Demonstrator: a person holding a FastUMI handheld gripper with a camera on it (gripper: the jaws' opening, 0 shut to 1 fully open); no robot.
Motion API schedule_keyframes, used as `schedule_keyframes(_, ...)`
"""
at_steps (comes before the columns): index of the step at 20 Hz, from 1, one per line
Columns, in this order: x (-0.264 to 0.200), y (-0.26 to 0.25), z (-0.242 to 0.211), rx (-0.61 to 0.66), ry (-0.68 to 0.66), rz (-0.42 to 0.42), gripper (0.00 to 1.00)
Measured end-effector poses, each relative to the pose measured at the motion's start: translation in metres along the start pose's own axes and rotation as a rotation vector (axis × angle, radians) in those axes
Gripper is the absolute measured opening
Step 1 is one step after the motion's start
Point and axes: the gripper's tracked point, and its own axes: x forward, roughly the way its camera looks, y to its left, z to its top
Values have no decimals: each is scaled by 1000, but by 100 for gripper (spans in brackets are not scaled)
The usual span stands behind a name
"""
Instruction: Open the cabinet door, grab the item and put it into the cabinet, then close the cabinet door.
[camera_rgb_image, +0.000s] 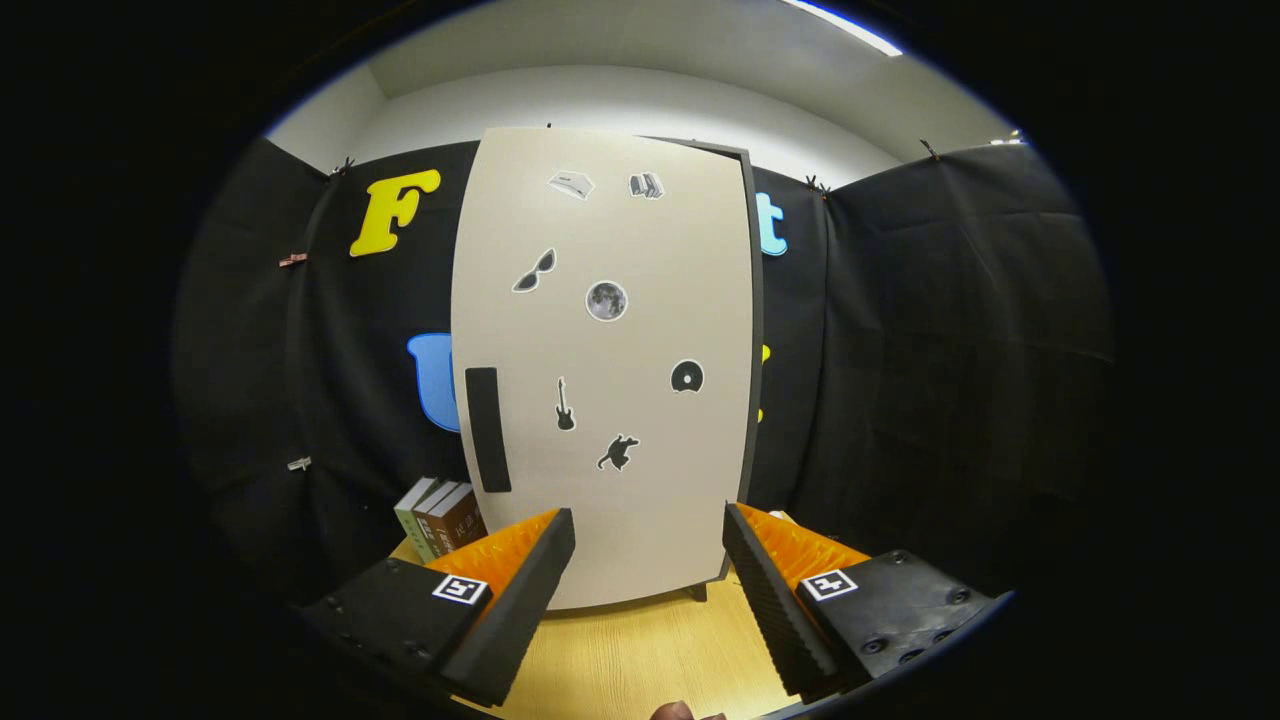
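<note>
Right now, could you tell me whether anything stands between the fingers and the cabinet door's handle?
Nothing visible does. The gripper is open, its fingers apart and empty just ahead of the closed cabinet door. The dark handle lies beyond the left finger, and the books stand off to its side.

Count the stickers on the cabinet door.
7 on the cabinet door: two at top, sunglasses and moon below, disc at right, guitar and animal lowest. Gripper open.

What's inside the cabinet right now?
That cannot be seen: the cabinet door is shut and covers the inside. Only stickers and a dark handle show on it. The open gripper hovers ahead; books stand beside the cabinet.
</note>
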Motion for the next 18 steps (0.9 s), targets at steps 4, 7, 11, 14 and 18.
schedule_keyframes(4,0,0,0,-2,2,4,97)
schedule_keyframes(7,-1,-1,0,0,1,7,97)
schedule_keyframes(11,-2,-1,0,-2,-2,5,97)
schedule_keyframes(14,-2,-2,-1,-3,0,5,98)
schedule_keyframes(18,-4,-2,-1,-3,2,3,97)
